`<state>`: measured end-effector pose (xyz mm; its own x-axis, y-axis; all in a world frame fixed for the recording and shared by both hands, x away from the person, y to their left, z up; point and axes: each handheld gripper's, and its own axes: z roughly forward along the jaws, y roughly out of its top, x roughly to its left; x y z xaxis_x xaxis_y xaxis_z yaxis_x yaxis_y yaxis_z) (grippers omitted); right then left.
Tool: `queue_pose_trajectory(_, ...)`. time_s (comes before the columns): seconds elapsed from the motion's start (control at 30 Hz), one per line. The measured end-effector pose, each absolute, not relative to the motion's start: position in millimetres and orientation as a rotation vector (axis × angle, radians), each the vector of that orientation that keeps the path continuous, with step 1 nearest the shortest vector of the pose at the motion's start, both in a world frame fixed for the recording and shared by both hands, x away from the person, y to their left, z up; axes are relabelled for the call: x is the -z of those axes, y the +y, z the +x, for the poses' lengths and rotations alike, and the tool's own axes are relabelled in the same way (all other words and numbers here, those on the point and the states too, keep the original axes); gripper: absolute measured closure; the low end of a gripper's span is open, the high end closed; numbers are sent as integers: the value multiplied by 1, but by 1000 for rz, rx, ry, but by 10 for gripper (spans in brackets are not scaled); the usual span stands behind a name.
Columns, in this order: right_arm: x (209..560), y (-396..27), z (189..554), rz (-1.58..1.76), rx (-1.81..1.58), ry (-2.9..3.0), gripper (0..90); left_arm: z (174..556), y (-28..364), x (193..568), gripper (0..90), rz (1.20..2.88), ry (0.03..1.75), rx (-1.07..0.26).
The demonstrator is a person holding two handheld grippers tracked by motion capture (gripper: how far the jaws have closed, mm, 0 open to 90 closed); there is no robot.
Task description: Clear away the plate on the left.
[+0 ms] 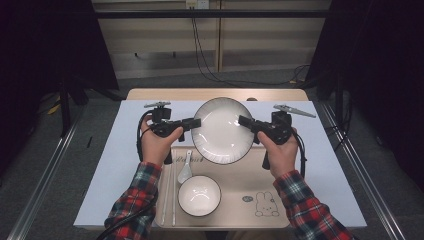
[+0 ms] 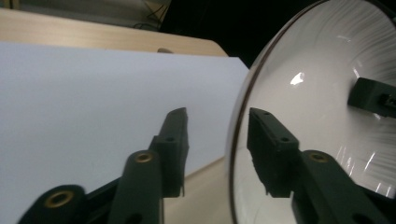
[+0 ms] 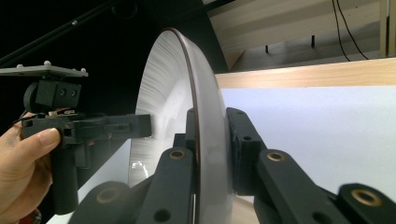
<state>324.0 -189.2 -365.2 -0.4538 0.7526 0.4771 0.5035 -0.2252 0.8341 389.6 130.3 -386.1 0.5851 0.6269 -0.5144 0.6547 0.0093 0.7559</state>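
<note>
The large white plate (image 1: 222, 131) with its dark rim is held tilted above the far edge of the beige tray (image 1: 240, 197), between the two grippers. The right gripper (image 1: 245, 121) clamps its right rim, one jaw on each face. The left gripper (image 1: 196, 122) has its jaws parted astride the left rim, the pads not pressing on it. On the tray lie a small bowl (image 1: 199, 195), a white spoon (image 1: 185, 167) and chopsticks (image 1: 168, 192).
</note>
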Motion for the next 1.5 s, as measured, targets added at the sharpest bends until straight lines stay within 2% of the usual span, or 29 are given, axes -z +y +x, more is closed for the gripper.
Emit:
queue_pose_trajectory(0.23,366,-195,324,1540,-1751,1791,812,388,138,390,322,1685,1045,-90)
queue_pose_trajectory(0.43,368,-197,326,1555,-1744,1798,811,387,145,390,177,1731,1002,-190)
queue_pose_trajectory(0.77,369,-199,328,1556,-1738,1792,812,380,161,395,124,1740,1007,-241)
queue_pose_trajectory(1.5,368,-208,328,1570,-1719,1781,811,349,200,410,105,1746,997,-325)
